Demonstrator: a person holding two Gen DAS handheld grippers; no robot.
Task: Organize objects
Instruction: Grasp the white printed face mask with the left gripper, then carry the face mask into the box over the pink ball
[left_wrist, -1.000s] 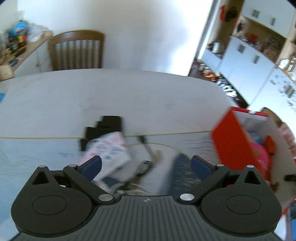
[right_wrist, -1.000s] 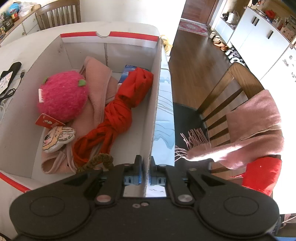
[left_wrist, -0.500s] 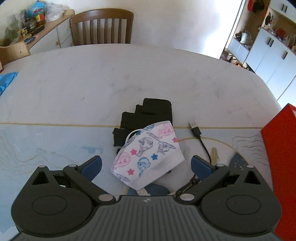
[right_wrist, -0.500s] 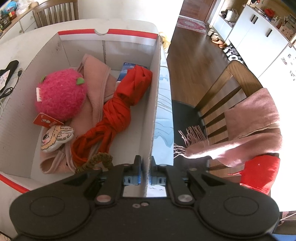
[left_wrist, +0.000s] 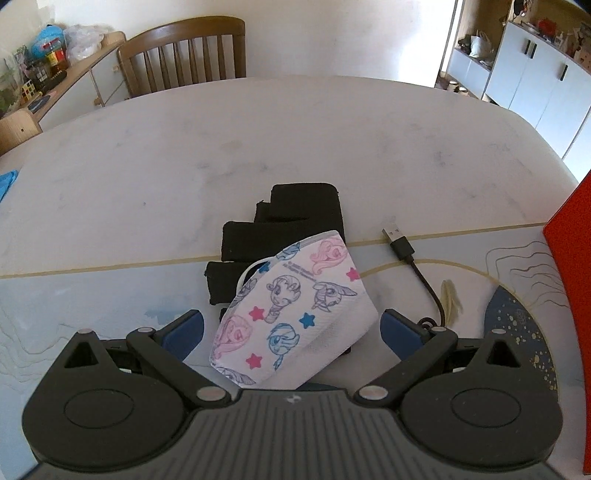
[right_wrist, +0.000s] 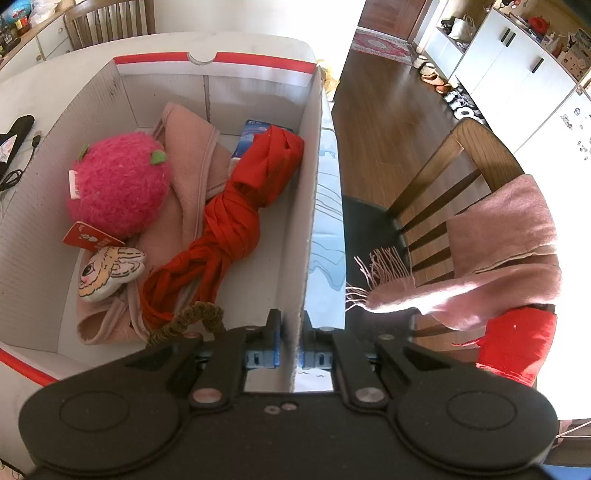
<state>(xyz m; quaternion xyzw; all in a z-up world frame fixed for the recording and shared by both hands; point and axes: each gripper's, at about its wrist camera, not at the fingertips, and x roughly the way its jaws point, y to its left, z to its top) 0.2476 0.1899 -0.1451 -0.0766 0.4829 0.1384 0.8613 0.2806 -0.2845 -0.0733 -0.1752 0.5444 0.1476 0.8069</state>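
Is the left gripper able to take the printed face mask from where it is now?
Probably yes. The left gripper is open, with the face mask lying between its fingers on top of the black gloves, and nothing covers the mask. The USB cable lies to the side, apart.

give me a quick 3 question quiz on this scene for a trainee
1. True or false: the face mask lies partly on top of the black glove.
2. What do the right tongs grip? A) the pink plush B) the side wall of the cardboard box C) the red cloth
3. Fill in: the left tongs stand ____ with the mask between their fingers, not pressed.

Key
1. True
2. B; the pink plush and red cloth lie loose inside the box.
3. open
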